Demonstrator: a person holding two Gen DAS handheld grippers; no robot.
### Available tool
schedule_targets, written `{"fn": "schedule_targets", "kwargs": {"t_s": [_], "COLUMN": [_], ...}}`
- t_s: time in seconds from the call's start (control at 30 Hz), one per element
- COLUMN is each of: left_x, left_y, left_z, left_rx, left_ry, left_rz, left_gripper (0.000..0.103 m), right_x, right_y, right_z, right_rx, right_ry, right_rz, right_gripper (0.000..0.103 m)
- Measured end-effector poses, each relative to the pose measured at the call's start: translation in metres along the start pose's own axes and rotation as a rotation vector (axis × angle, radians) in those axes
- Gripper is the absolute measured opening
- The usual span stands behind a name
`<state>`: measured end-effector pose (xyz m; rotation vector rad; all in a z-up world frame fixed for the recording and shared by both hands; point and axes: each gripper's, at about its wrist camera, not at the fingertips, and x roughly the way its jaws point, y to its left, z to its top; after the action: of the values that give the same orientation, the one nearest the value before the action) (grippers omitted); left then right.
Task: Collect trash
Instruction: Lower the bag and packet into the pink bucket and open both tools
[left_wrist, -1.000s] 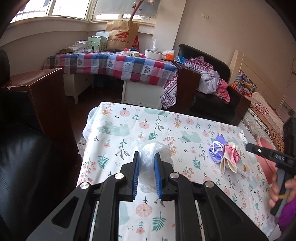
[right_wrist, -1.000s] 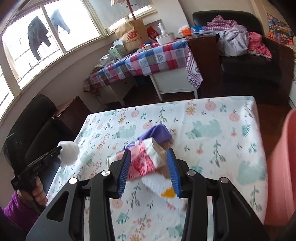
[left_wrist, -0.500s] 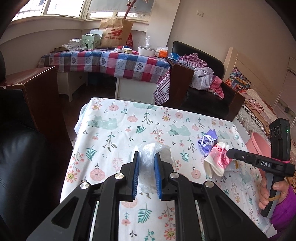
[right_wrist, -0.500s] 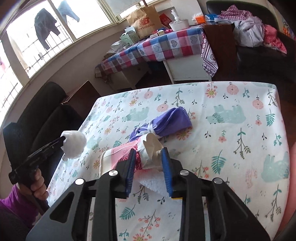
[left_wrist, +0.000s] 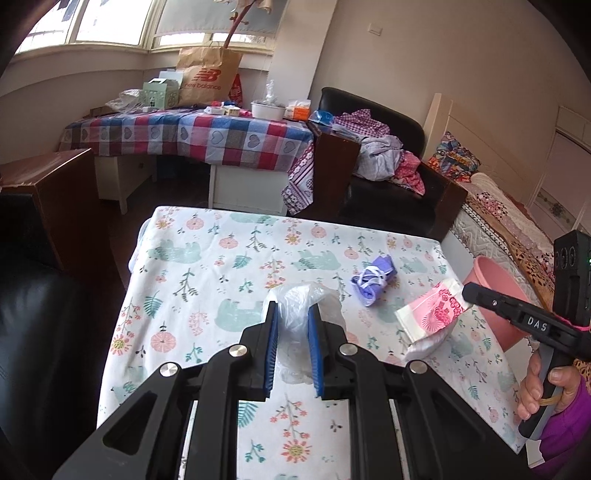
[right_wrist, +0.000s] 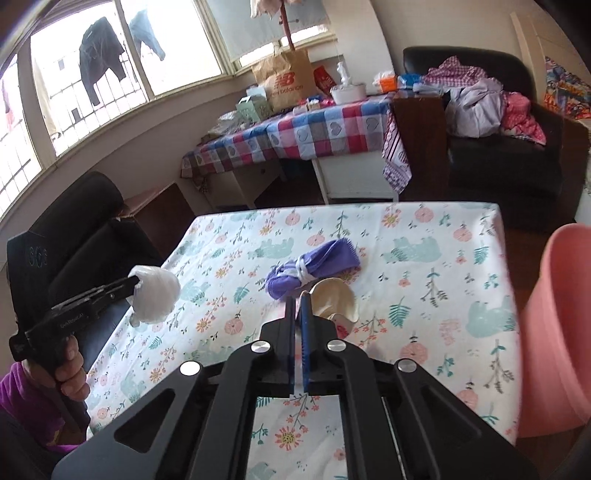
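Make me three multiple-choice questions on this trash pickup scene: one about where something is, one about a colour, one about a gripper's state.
1. Where is the pink bin?
A. on the table's middle
B. beside the table's right edge
C. on the armchair

2. What colour is the bundle lying on the table?
A. purple
B. green
C. black

3. What is the right gripper doing?
A. gaping wide, empty
B. out of sight
C. shut on the pink packet

Answers:
1 B, the bin stands past the tablecloth's right edge, off the table.
2 A, it is purple, tied with a white strip.
3 C, its jaws have just been closing and pinch the packet's edge, held up off the cloth.
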<state>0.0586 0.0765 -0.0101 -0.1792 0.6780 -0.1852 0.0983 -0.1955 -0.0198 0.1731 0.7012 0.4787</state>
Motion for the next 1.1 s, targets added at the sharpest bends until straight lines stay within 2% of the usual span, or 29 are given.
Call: {"fn": "schedule_targets", "kwargs": {"t_s": [0.33,0.63,0.87,1.1], "left_x": [-0.006,0.007,0.023,0.042], "left_y": [-0.038,-0.086,-0.129,-0.179], "left_z": [0.006,0.013,0.018,0.024], "left_rx": [0.049,0.104,0.154,0.205], "left_ry": [-0.022,-0.019,-0.003,0.007], "left_rz": [-0.07,-0.145,-0.209,-0.294], "left_gripper": [0.014,0.014,0.014,0.014], "right_x": [-0.06,-0.111,-0.136,-0.154], "right_y": [-0.027,-0.077,-0.12,-0.154], "right_z": [0.001,-0.004,-0.015,-0.032], "right_rx": [0.061,0.155,0.221,0.288], "right_ry": [-0.114,-0.211,-0.241,-0.256], "right_rz": [-0.077,-0.2,-0.322,-0.388], "right_gripper": [0.001,0.001,0.001,0.001]}}
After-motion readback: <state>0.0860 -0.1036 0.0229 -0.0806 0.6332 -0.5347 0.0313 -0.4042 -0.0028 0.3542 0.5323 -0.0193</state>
